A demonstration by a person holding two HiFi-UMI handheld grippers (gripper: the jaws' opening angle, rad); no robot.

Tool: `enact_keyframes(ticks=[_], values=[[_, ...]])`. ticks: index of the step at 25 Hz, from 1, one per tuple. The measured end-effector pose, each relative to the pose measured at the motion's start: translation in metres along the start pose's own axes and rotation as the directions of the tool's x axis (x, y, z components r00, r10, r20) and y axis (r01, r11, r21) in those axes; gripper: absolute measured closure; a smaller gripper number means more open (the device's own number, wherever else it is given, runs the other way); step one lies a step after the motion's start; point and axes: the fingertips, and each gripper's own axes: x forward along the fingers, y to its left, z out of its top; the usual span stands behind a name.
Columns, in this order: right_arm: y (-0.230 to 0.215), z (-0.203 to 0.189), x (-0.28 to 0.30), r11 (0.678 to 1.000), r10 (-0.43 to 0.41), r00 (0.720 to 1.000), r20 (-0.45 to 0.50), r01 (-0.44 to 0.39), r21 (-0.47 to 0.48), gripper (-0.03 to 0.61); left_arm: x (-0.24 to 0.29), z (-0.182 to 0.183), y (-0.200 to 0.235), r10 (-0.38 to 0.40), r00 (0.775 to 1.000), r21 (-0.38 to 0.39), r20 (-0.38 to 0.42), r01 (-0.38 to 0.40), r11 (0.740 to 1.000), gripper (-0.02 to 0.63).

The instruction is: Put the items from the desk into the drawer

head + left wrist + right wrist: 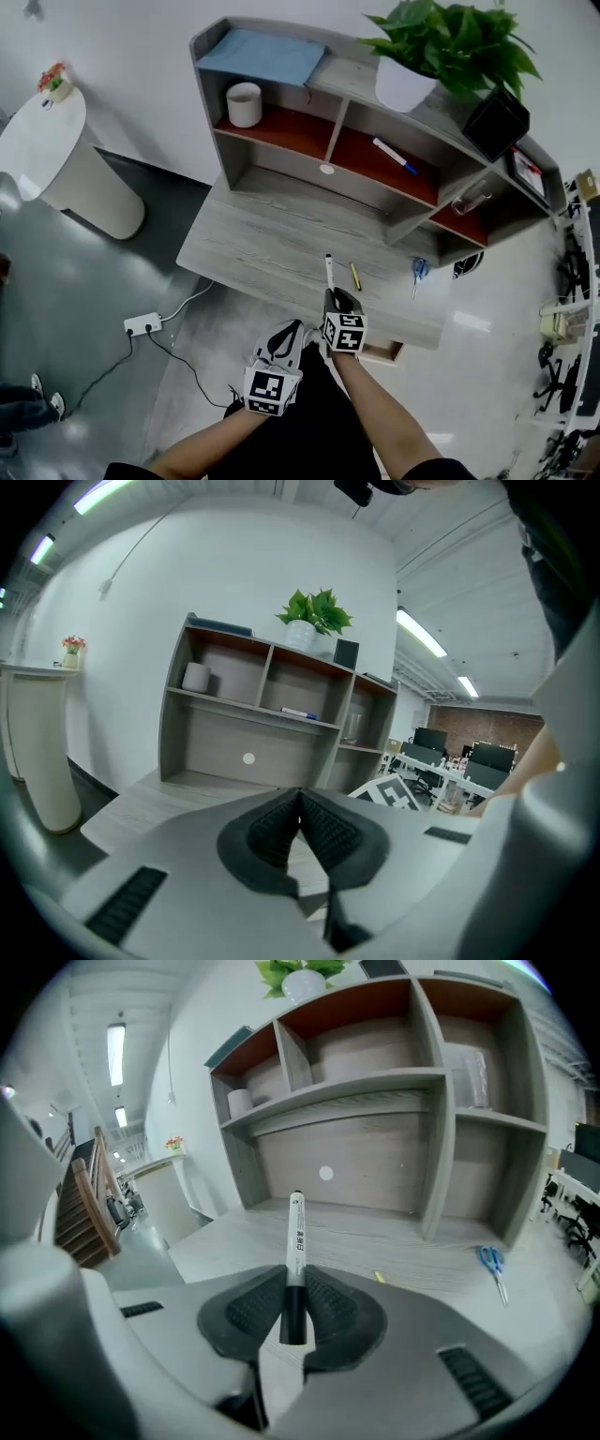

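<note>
Left gripper (287,330) pinched shut on nothing, off the desk (253,246) front edge; right gripper (335,298) clamps the white marker (329,272) over that edge, yellow pen (355,277) just right of it, drawer (384,353) poking out below, scissors (418,273) further right, both loose items flat on desk.

right gripper (293,1309) fingers clamp a white marker (296,1251) above the desk (394,1246).

My right claw (294,1290) pinches the white marker (296,1237) by its black end, barrel pointing out over the tabletop (262,234). A yellow pen (355,277) lies flat just right of the marker, and blue-handled scissors (418,273) lie farther right.
</note>
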Motion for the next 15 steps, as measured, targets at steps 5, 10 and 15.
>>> enact_keyframes(ticks=[5,10,15], values=[[0.001,-0.012,-0.043,0.998,-0.050,0.998,0.028,0.049,0.025,0.503,-0.009,-0.007,-0.020,-0.082,0.997,-0.005,-0.001,0.082,0.997,0.601],[-0.004,-0.029,-0.076,0.996,-0.084,0.996,0.030,0.083,0.034,0.503,-0.013,-0.015,-0.044,-0.139,0.990,0.013,-0.011,0.139,0.990,0.601],[-0.017,-0.046,-0.102,0.996,-0.091,0.996,0.025,0.090,0.025,0.502,-0.016,-0.017,-0.066,-0.156,0.988,0.018,-0.002,0.156,0.988,0.601]])
